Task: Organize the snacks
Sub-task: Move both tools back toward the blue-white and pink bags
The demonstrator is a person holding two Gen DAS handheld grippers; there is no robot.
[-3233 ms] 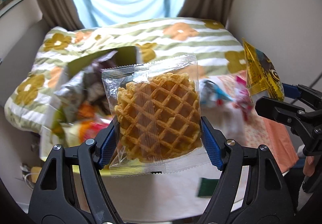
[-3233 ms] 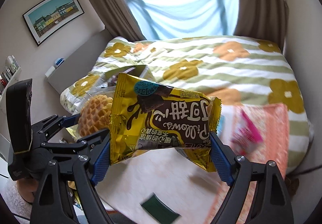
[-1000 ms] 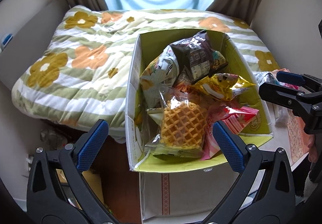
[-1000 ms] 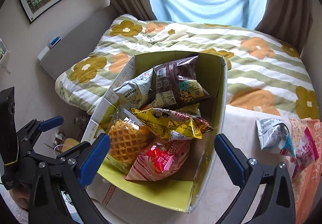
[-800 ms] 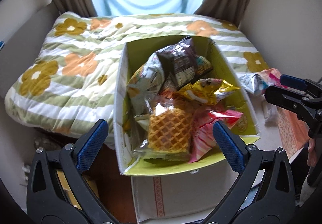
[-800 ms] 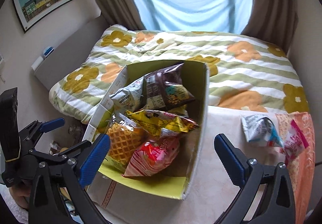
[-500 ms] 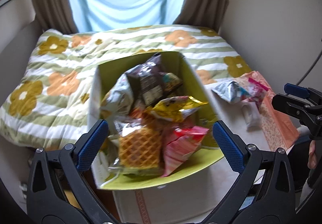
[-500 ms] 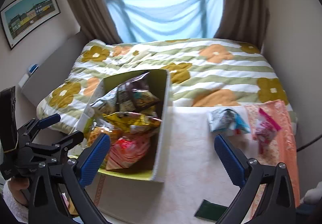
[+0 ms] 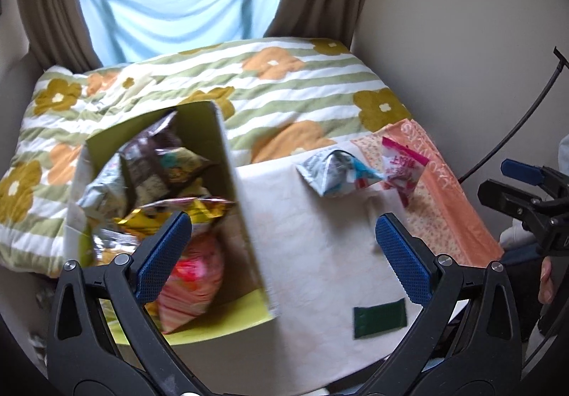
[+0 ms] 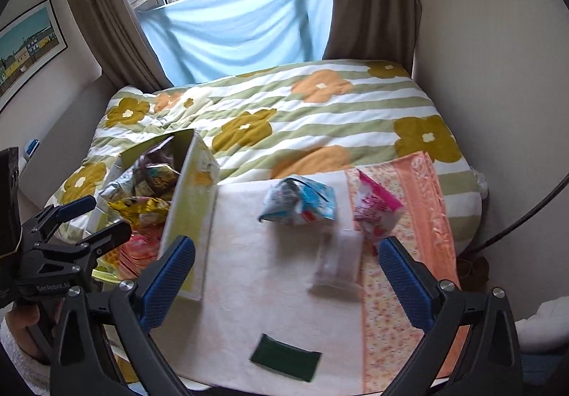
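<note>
A green cardboard box [image 9: 234, 196] full of snack packets stands at the table's left edge; it also shows in the right wrist view [image 10: 190, 204]. Loose on the table lie a grey-blue packet [image 9: 334, 173] [image 10: 298, 202], a pink packet [image 9: 400, 164] [image 10: 375, 211], a clear packet [image 10: 338, 260] and a dark green packet [image 9: 379, 317] [image 10: 284, 357]. My left gripper [image 9: 282, 253] is open and empty above the table beside the box. My right gripper [image 10: 286, 276] is open and empty above the table's middle.
A floral striped quilt [image 10: 284, 111] covers the bed behind the table. An orange patterned cloth [image 10: 409, 253] lies along the table's right side. A black cable [image 9: 515, 132] hangs by the right wall. Curtains and a blue sheet cover the window.
Both grippers let go of the waffle and the yellow chocolate packet into the box, opened, and swung right from over the box toward the loose packets on the table.
</note>
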